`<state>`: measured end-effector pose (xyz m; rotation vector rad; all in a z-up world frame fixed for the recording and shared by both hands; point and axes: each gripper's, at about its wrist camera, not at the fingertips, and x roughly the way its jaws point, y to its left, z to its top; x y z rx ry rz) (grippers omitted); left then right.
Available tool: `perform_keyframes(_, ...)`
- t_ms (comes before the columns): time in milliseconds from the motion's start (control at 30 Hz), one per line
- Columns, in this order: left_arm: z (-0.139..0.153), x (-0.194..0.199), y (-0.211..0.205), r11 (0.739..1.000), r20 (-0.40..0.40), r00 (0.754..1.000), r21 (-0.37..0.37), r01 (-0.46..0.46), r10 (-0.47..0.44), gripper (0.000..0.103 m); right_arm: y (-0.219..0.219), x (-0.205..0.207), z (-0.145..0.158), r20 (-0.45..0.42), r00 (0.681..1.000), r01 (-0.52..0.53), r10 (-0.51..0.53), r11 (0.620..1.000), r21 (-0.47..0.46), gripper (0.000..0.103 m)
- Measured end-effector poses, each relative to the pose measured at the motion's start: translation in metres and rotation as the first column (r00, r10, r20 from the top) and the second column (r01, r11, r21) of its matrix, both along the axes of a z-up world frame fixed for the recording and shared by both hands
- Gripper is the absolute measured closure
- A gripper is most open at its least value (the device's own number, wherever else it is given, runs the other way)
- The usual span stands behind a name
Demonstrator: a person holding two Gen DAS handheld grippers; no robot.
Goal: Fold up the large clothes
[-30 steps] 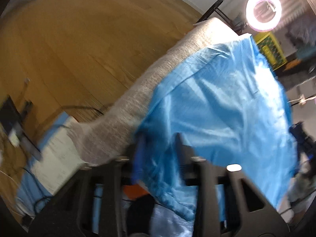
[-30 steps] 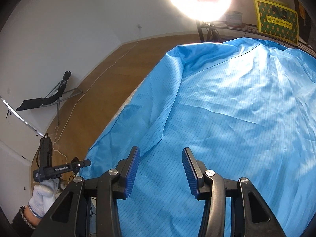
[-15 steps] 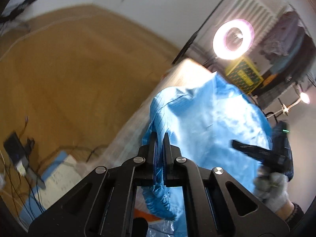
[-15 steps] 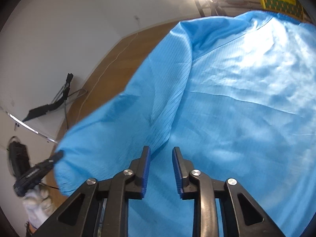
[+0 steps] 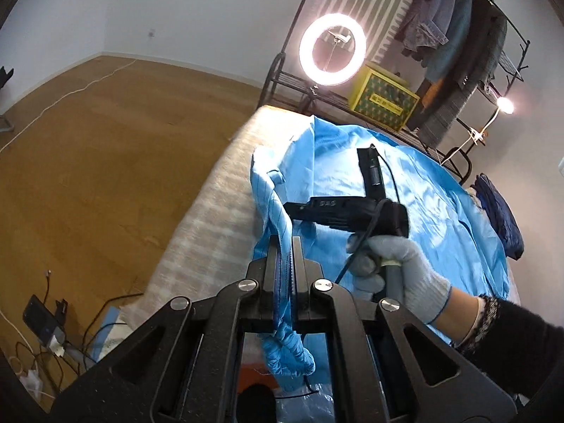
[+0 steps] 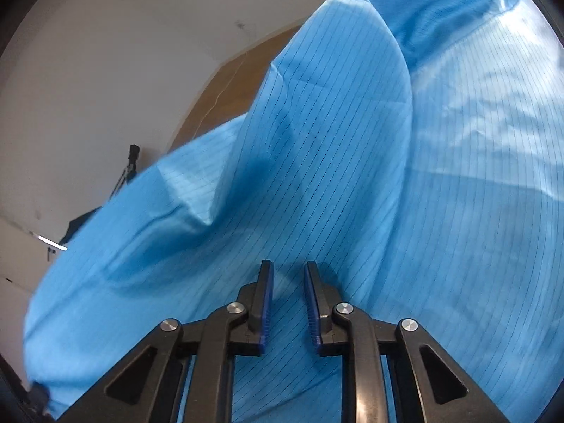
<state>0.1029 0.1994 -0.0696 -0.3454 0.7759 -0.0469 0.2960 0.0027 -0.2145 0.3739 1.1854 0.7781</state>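
A large light-blue pinstriped garment (image 5: 433, 190) lies spread over a beige padded surface (image 5: 218, 190). My left gripper (image 5: 283, 243) is shut on the garment's gathered sleeve end. It holds that end up, so a strip of cloth rises from the surface and the cuff hangs below the jaws. A gloved hand (image 5: 405, 275) holds my right gripper (image 5: 292, 208) just beside the raised strip. In the right wrist view the right gripper (image 6: 288, 268) hovers low over the garment (image 6: 405, 176). Its jaws stand a narrow gap apart, with cloth showing beneath them and nothing pinched.
A lit ring light (image 5: 332, 50), a yellow box (image 5: 382, 102) and a rack of hanging clothes (image 5: 458, 28) stand beyond the far end. Dark blue cloth (image 5: 500, 218) lies at the right edge. Wooden floor (image 5: 105, 162) lies to the left, with cables and devices (image 5: 42, 320).
The left gripper shut on the sleeve end and rose with it, pulling cloth up. The right gripper's jaws narrowed, and it sank closer to the garment, beside the lifted fold.
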Motion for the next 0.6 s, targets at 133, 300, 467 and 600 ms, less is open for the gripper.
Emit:
perform_keyframes(133,-0.002,-0.008,-0.013,0.999,0.006,0.999,-0.008,0.047,-0.047,0.101,-0.036,-0.011,0.022,0.055,0.998,-0.021,0.021,1.000,-0.005,0.066)
perform_keyframes(300,0.000,-0.019,-0.047,0.988,0.022,0.988,0.014,0.153,-0.153,0.101,-0.085,-0.014,0.067,0.118,0.992,0.027,-0.033,0.998,0.051,0.051)
perform_keyframes(467,-0.001,-0.029,-0.094,0.957,0.018,0.958,0.050,0.285,-0.286,0.101,-0.109,-0.007,0.103,0.154,0.988,0.018,-0.034,0.995,0.103,0.050)
perform_keyframes(600,-0.005,-0.044,-0.126,0.921,0.007,0.923,0.076,0.382,-0.384,0.101,-0.117,-0.010,0.121,0.186,0.982,0.001,-0.019,0.996,0.094,0.050)
